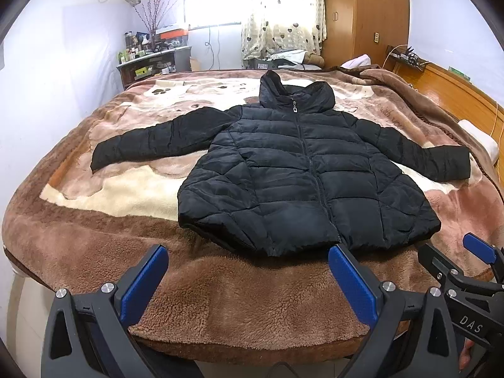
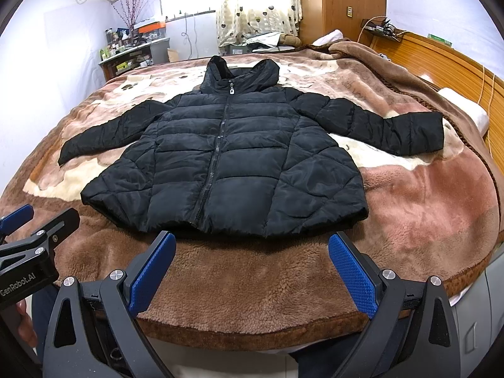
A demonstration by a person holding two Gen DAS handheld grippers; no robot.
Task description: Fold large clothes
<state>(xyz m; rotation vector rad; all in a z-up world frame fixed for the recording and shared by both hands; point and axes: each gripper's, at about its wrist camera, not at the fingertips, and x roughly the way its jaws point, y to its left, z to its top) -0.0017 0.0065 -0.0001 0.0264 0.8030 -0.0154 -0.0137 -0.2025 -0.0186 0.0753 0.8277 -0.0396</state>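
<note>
Two hand-held grippers: both hovered over the near edge of the bed, close beside each other, neither touching the jacket.
Left hand-held gripper (image 1: 247, 278): jaws spread wide, blue pads facing inward, nothing btwn them; sat above the brown fleece just short of the hem.
Right hand-held gripper (image 2: 252, 266): jaws also wide apart, holding nothing; its tip showed at the right edge of the left wrist view.
Jacket (image 1: 302, 176): black quilted puffer w/ hood, laid flat & front-up in the middle of the bed, zipped to the collar, hem toward the cameras.
Sleeves: both stretched outward to the sides, left-side cuff (image 1: 100, 157) and right-side cuff (image 2: 422, 132) lying on the blanket, well apart from the body panel.
Hood (image 2: 239, 72): lay beyond the collar, pointing toward the far side of the bed; silver zip pull (image 2: 231, 88) at the neck.
Blanket (image 2: 419, 208): brown/cream fleece w/ paw prints, covered the whole bed under the jacket.
Background: patterned curtain (image 1: 282, 12) at a bright window, wooden wardrobe (image 1: 371, 15) beside it, cluttered shelf unit (image 1: 151, 60) at far left, wooden headboard (image 2: 447, 60) along the right.
</note>
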